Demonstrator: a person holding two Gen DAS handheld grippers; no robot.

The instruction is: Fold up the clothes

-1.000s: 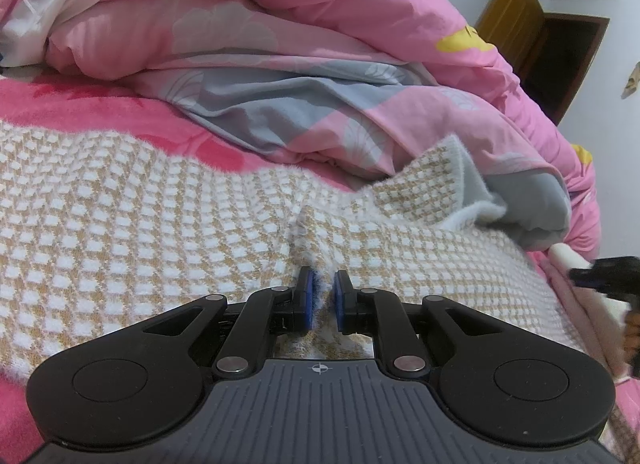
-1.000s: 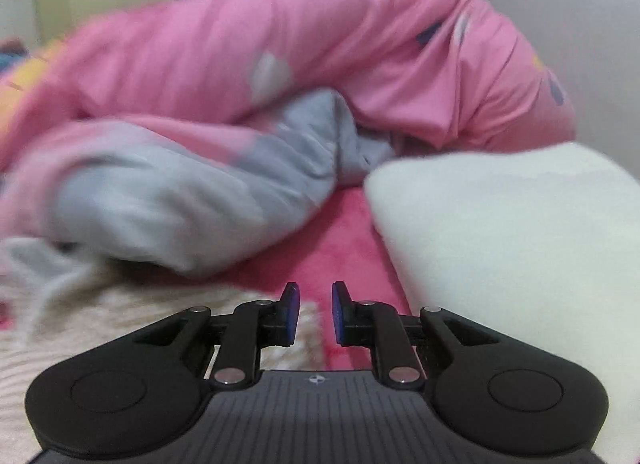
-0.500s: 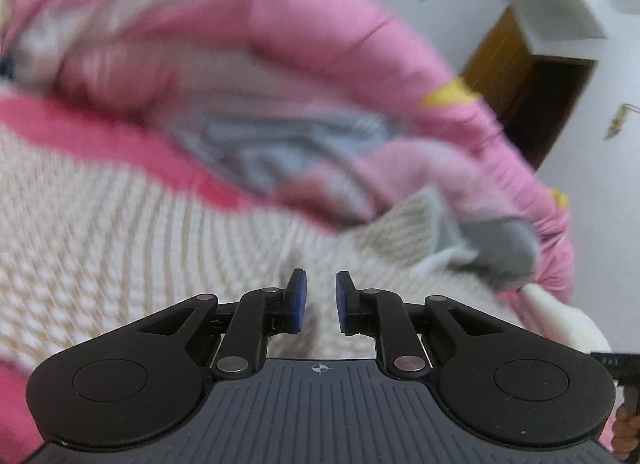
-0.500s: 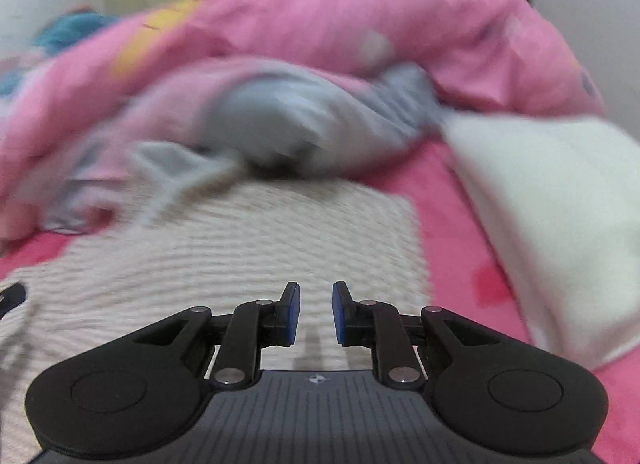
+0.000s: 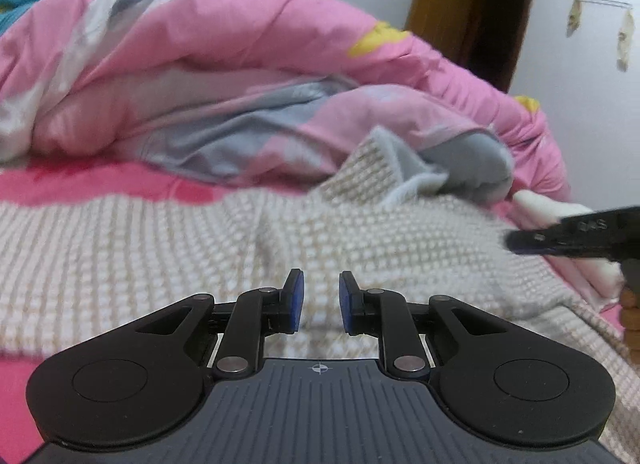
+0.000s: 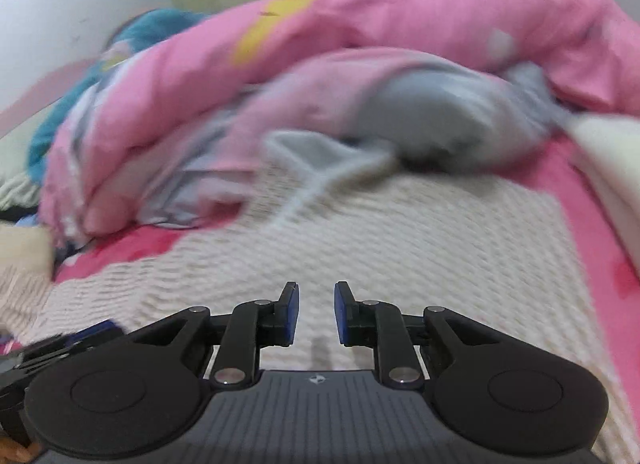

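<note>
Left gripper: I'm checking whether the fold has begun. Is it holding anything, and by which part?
Nothing is held. The left gripper has a bare gap between its fingers, above the checked knit garment.

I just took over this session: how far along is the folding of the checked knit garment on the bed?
Early. Done: the checked knit garment lies spread on the bed, one corner turned up against the pink quilt. In hand: nothing; the left gripper and right gripper hover over it, with nothing between the pads. Left: gripping an edge and making the folds.
</note>
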